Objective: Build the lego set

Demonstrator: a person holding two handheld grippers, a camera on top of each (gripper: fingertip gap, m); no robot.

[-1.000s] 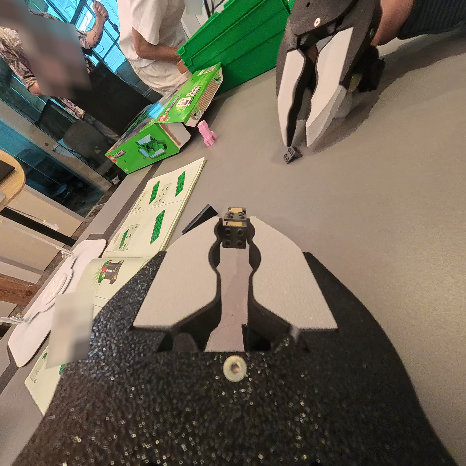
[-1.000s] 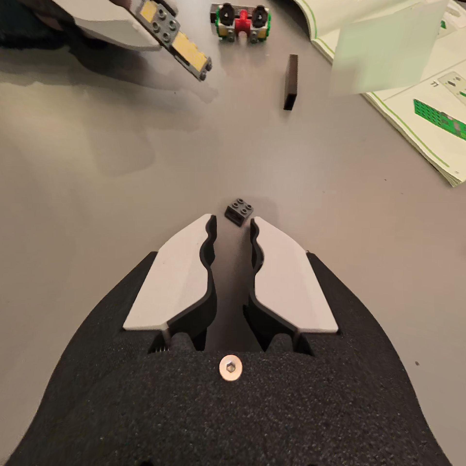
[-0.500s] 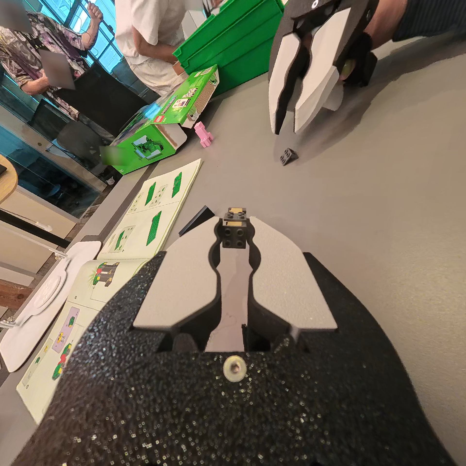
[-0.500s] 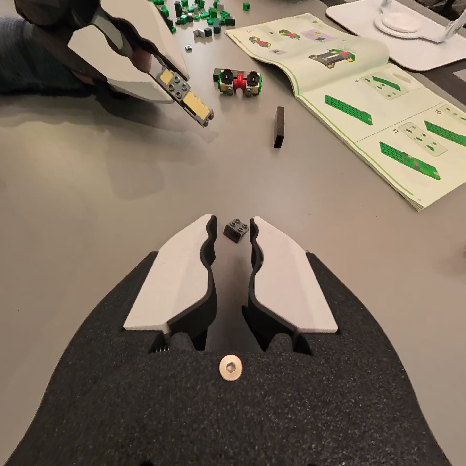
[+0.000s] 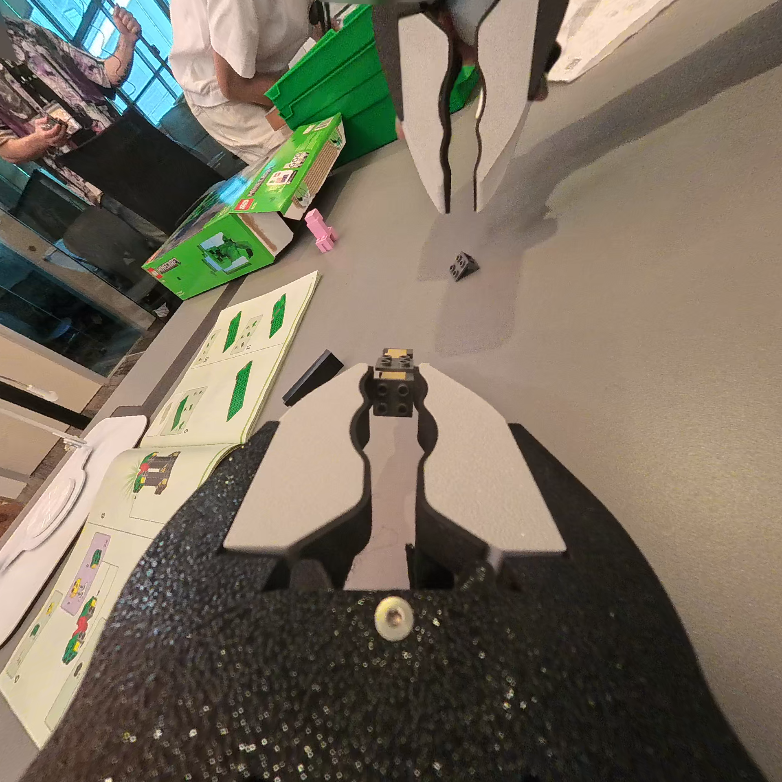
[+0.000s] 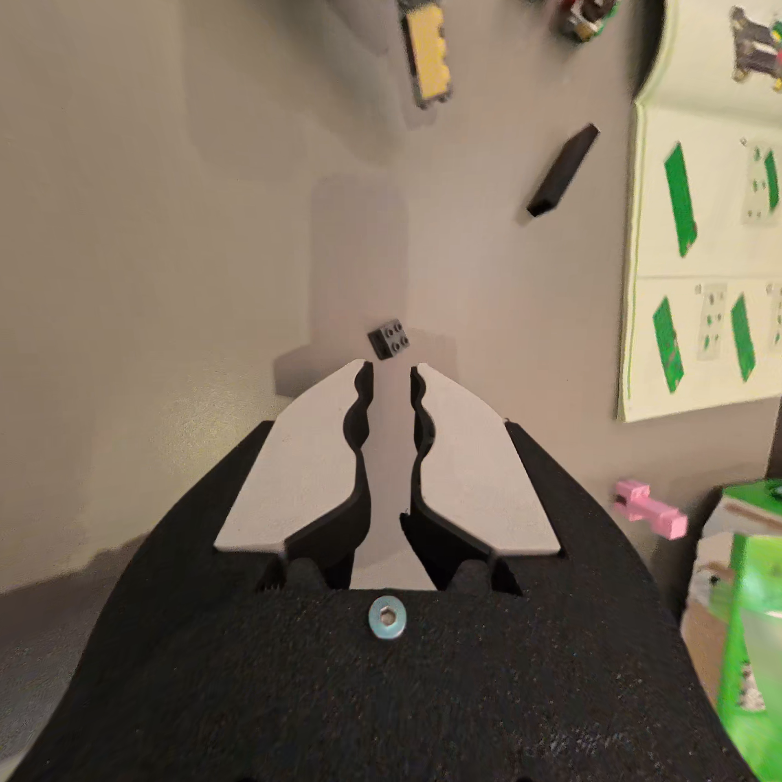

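Grey bench (image 6: 169,254): left claw (image 5: 393,372) pinching dark grey-and-yellow brick stack (image 5: 393,391), right claw (image 6: 391,368) spread above small dark grey 2x2 brick (image 6: 389,343) lying tilted on bench; pickup step, next needs descent and closing around it.

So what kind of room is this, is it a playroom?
Probably not a playroom: more likely an office or workshop. There's a big grey table, stacked green storage bins, tall glass windows, and people standing beside the table.
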